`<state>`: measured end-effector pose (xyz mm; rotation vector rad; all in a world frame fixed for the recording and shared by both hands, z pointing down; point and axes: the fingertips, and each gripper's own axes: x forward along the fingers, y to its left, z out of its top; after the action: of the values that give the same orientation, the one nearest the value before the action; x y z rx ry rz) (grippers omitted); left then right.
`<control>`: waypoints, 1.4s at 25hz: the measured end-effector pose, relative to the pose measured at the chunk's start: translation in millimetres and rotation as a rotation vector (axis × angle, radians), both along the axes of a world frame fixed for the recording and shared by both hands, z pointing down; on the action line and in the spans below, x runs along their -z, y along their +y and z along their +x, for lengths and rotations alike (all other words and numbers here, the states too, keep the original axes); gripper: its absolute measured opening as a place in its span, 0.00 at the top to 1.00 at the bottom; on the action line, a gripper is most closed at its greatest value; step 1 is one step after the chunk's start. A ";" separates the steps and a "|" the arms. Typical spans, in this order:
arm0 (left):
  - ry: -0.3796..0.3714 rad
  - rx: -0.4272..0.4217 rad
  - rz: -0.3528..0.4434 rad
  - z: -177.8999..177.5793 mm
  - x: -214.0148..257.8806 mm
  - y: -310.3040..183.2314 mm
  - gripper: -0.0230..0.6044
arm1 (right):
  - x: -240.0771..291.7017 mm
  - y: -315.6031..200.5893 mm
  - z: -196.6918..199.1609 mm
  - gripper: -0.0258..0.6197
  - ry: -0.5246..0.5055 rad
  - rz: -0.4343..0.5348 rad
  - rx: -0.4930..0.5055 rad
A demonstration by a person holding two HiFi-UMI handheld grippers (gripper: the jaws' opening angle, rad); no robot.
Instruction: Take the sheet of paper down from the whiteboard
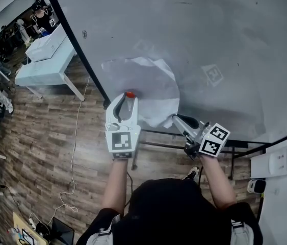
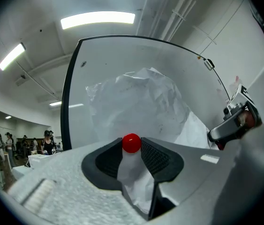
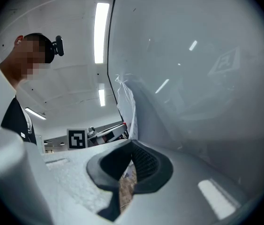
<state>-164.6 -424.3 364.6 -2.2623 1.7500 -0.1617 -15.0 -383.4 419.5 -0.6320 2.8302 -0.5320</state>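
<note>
Left tool [image 1: 127, 98] clamps the red magnet [image 2: 131, 143], right tool [image 3: 132, 144] apparently pinches the sheet [image 1: 143, 83] corner; a slipped pinch would drop the sheet

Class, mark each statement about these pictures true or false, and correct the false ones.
1. The crumpled white sheet of paper lies on the floor. False: it hangs against the whiteboard.
2. A small red round piece sits between the jaws of the left gripper. True.
3. The jaws of the right gripper gape wide, far from the paper. False: they look closed on its lower edge.
4. The room has a wooden plank floor. True.
</note>
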 end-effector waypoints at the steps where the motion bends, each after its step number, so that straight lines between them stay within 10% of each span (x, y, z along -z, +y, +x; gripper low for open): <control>1: 0.008 -0.001 -0.005 -1.3 -4.1 3.7 0.75 | -2.1 2.4 -0.9 0.96 0.000 -0.003 -0.002; 26: 0.065 -0.096 -0.160 -15.6 -76.3 59.5 0.75 | -46.9 47.1 -7.3 0.96 0.101 -0.018 -0.119; 35: 0.101 -0.162 -0.238 11.3 -110.3 77.9 0.75 | -75.3 73.2 10.9 0.96 0.316 0.068 -0.168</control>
<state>-153.3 -346.5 474.9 -2.6130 1.6627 -0.2370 -4.1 -310.2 494.8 -1.0090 3.0265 -0.3300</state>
